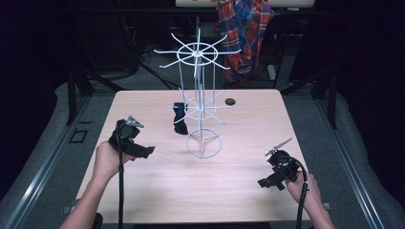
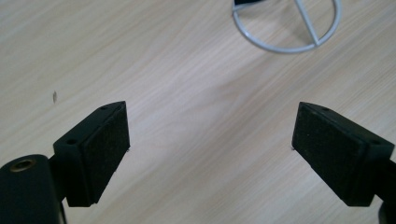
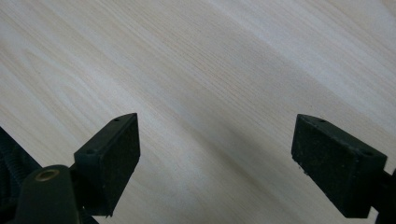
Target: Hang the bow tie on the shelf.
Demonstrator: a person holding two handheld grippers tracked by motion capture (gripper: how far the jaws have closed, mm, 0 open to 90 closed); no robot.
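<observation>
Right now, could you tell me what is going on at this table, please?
A person holds a two-jaw gripper in each hand over a light wooden table. The left gripper and the right gripper are both open and hold nothing. A white wire display stand with spoked tiers stands near the table's middle, and a small black object hangs on its lower tier. The left gripper points toward the stand's ring base. Nothing is being handled yet.

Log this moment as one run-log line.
left tool: open, empty | right tool: open, empty | wire rack: upright mid-table | black item: beside rack
</observation>
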